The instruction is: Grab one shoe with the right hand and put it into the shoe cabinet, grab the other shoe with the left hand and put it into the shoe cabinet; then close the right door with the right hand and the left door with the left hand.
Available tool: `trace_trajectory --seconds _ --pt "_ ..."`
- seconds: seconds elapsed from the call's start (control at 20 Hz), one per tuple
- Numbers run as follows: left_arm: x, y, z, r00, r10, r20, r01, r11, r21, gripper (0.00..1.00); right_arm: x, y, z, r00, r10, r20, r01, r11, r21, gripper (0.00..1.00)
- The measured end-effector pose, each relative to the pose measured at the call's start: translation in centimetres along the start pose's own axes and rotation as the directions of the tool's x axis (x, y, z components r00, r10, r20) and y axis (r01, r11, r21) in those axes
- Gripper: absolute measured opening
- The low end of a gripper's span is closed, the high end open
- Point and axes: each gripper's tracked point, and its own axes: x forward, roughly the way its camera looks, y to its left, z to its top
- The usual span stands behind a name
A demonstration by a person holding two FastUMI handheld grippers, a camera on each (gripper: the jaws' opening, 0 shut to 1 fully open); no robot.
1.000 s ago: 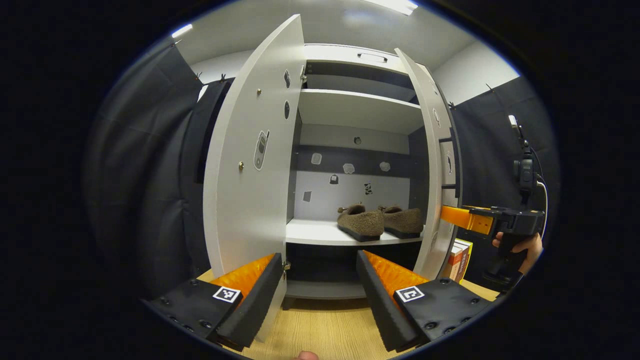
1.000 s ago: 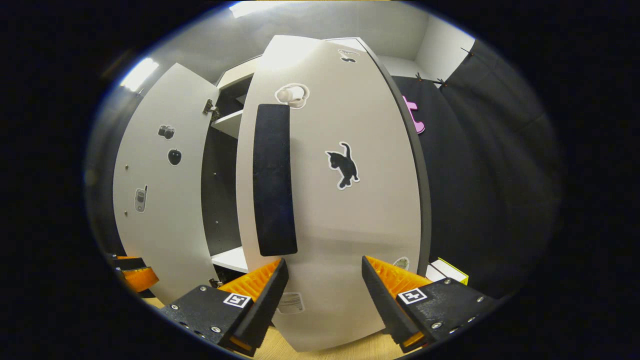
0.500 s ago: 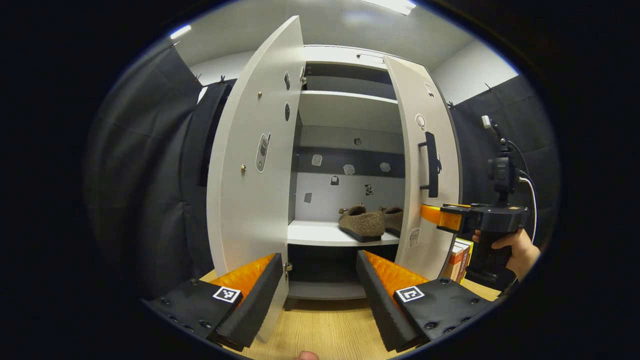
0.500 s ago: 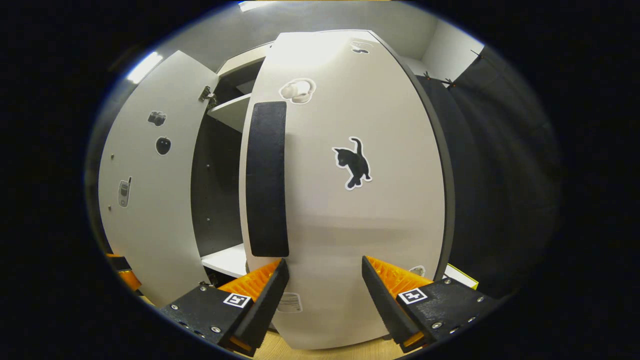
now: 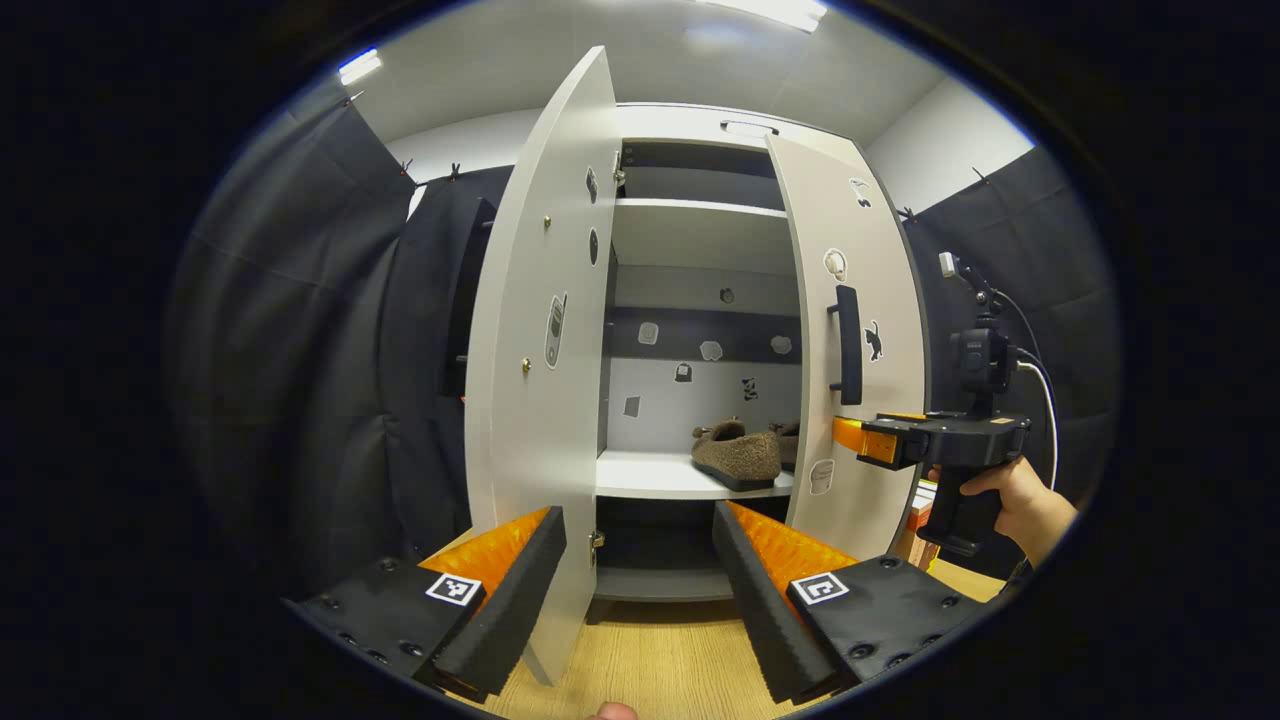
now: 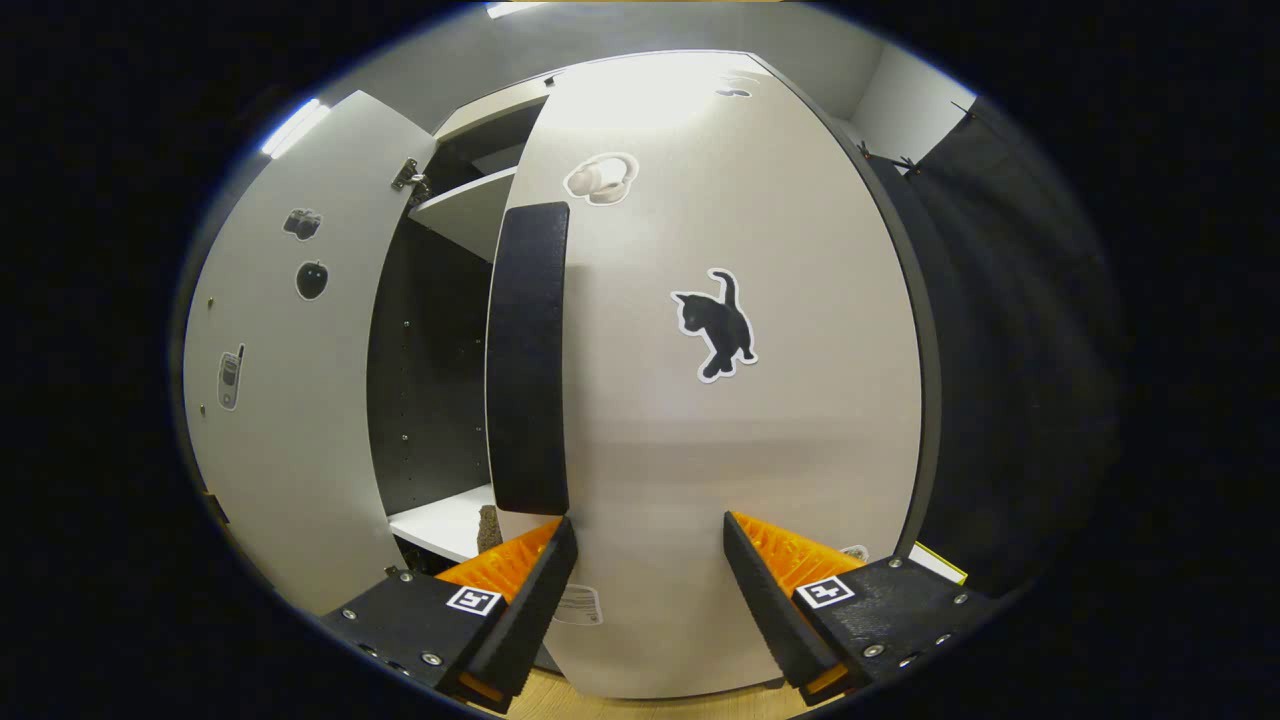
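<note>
Two brown fuzzy shoes (image 5: pixel 738 455) sit side by side on the white middle shelf (image 5: pixel 650 474) of the shoe cabinet. The right door (image 5: pixel 850 330) stands half swung in, hiding part of the far shoe. My right gripper (image 5: pixel 850 436) touches that door's outer face below its black handle (image 5: pixel 848 345). In the right gripper view my right gripper (image 6: pixel 645 560) is open against the right door (image 6: pixel 740 420), near the handle (image 6: pixel 527 355). The left door (image 5: pixel 545 360) stands wide open. My left gripper (image 5: pixel 638 555) is open and empty, low before the cabinet.
A wooden floor (image 5: pixel 650 665) runs under the cabinet. Boxes (image 5: pixel 915 520) stand on the floor right of the cabinet. A hand (image 5: pixel 1020 495) holds the right gripper's grip. An upper shelf (image 5: pixel 700 225) is bare.
The right door has swung further shut under my right gripper, covering more of the shoes. My left gripper has shifted slightly left, staying open.
</note>
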Motion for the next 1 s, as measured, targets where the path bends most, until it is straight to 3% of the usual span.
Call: trace_trajectory --seconds 0.45,0.55,0.7,0.75,0.95,1.0 --pt "-3.2 4.8 1.4 0.989 0.145 0.012 -0.145 0.989 -0.021 0.94 -5.7 -1.0 1.9 1.0 0.003 0.026 -0.003 1.0 -0.003 0.92" --pt "-4.1 6.8 1.8 0.981 0.194 0.019 -0.194 0.981 -0.025 0.99 -6.8 -1.3 2.5 0.999 0.002 0.04 -0.002 1.0 -0.009 0.92" --pt "-4.2 11.0 2.6 0.961 0.276 0.032 -0.276 0.961 0.015 0.94 -7.9 -2.2 2.8 0.999 -0.011 0.043 0.012 1.0 -0.012 0.92" --pt "-3.7 12.1 2.7 0.956 0.291 0.036 -0.291 0.956 0.018 0.96 -8.2 -2.3 3.0 0.999 -0.01 0.045 0.01 1.0 0.0 0.91" --pt "-0.7 14.1 2.9 0.96 0.28 0.019 -0.28 0.96 -0.011 1.0 -9.1 -3.6 3.4 0.998 -0.042 0.056 0.041 0.999 0.02 0.92" --pt "-0.1 14.7 3.1 0.957 0.29 0.026 -0.29 0.957 -0.005 0.97 -9.3 -3.8 3.5 0.997 -0.046 0.058 0.045 0.999 0.024 0.92"
